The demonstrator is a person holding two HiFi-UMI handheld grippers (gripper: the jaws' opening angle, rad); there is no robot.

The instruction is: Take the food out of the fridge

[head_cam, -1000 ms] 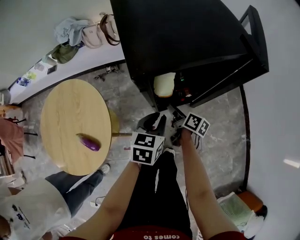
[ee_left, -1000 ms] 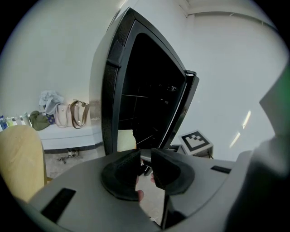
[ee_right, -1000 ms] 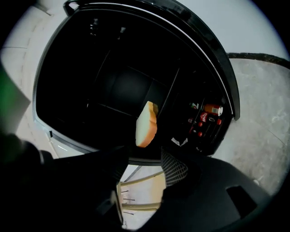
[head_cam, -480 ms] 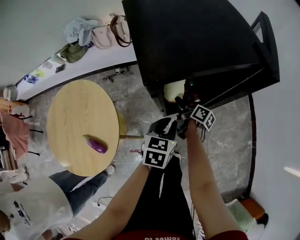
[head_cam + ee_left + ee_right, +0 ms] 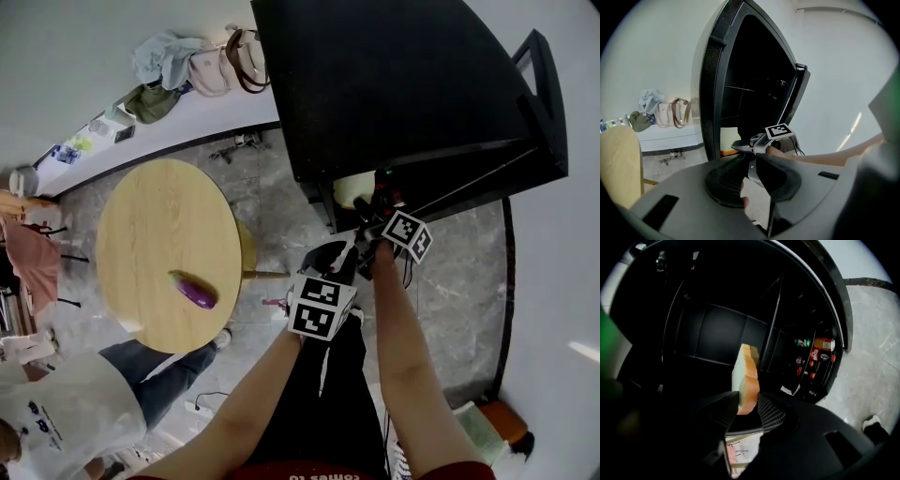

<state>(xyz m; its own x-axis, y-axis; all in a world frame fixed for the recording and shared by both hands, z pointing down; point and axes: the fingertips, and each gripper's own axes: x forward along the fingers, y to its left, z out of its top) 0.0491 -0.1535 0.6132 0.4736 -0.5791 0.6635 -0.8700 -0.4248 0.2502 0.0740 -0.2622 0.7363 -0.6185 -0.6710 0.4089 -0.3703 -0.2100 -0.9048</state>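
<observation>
The black fridge (image 5: 403, 84) stands open in front of me. A pale slice of bread with an orange crust (image 5: 745, 376) stands on edge inside it, and shows as a light patch (image 5: 352, 189) in the head view. My right gripper (image 5: 747, 411) reaches into the fridge (image 5: 717, 329); its jaws are closing and both pads press on the slice's lower end. In the head view the right gripper (image 5: 367, 208) sits at the fridge opening. My left gripper (image 5: 749, 161) hangs back, shut and holding nothing, below and left of the right gripper (image 5: 761, 140). A purple eggplant (image 5: 194, 289) lies on the round wooden table (image 5: 159, 225).
Bottles and cans (image 5: 818, 350) fill the fridge door's shelves on the right. The open door (image 5: 544, 103) juts out at the right. Bags (image 5: 211, 61) lie on a white bench by the wall. A seated person (image 5: 56, 412) is at the lower left, beside the table.
My right gripper has gone forward from in front of the fridge into its opening, up to the bread slice. The left gripper has stayed about where it was.
</observation>
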